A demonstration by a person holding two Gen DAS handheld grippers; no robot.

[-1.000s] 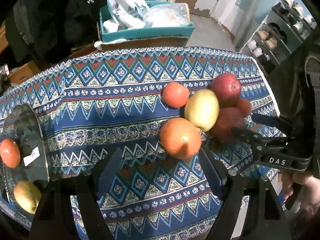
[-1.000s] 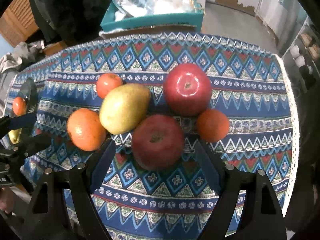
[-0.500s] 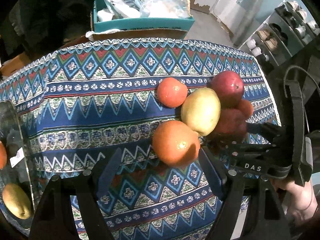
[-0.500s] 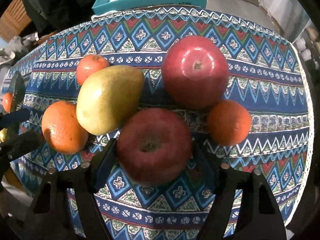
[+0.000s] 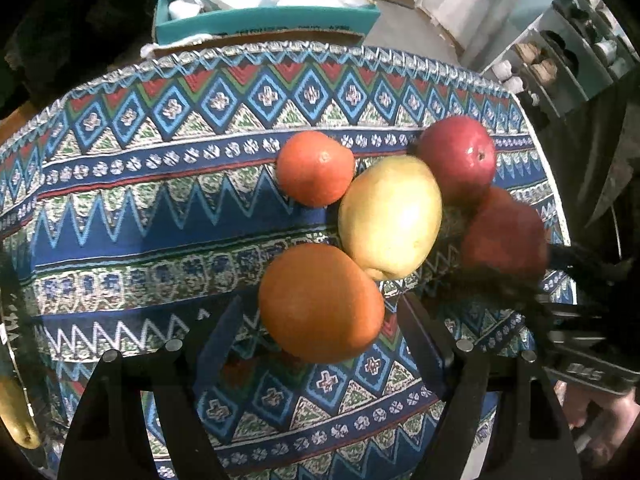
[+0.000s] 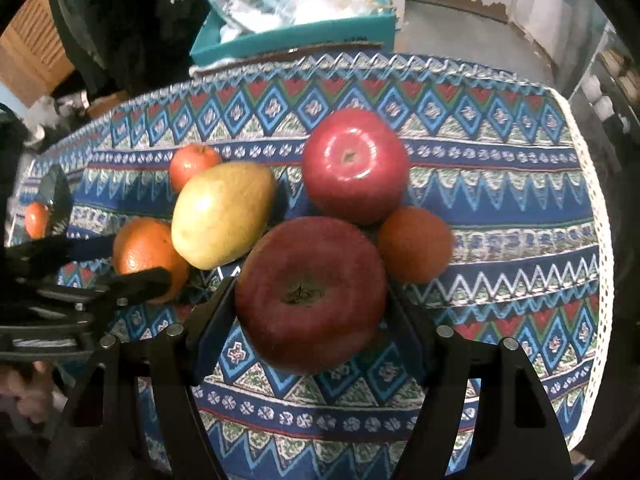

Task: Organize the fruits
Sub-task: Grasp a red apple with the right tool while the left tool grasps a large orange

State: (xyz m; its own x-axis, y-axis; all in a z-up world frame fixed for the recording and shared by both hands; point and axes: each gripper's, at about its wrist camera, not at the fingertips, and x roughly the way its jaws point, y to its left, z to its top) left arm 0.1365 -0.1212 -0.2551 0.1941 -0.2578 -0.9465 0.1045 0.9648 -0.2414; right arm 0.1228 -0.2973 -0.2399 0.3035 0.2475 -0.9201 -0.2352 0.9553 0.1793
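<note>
On the patterned tablecloth (image 5: 120, 216) a cluster of fruit lies together. My left gripper (image 5: 320, 308) stands open astride the large orange (image 5: 320, 304), with small gaps at both fingers. The right wrist view shows the left gripper (image 6: 116, 264) straddling that orange (image 6: 148, 256). My right gripper (image 6: 310, 292) is shut on the dark red apple (image 6: 310, 296), pads against both its sides. Around them lie a yellow pear (image 6: 222, 214), a shiny red apple (image 6: 354, 164), a small tangerine (image 6: 192, 164) and another small orange (image 6: 414, 244).
A glass plate (image 6: 56, 196) at the table's left end holds an orange (image 6: 36, 220) and a yellow fruit (image 5: 16, 412). Behind the table stands a teal box (image 5: 264, 12) full of bags. A shelf rack (image 5: 560, 52) is off the right edge.
The left gripper came down and closer, so the large orange now lies between its fingers. The right gripper's jaws narrowed onto the dark red apple.
</note>
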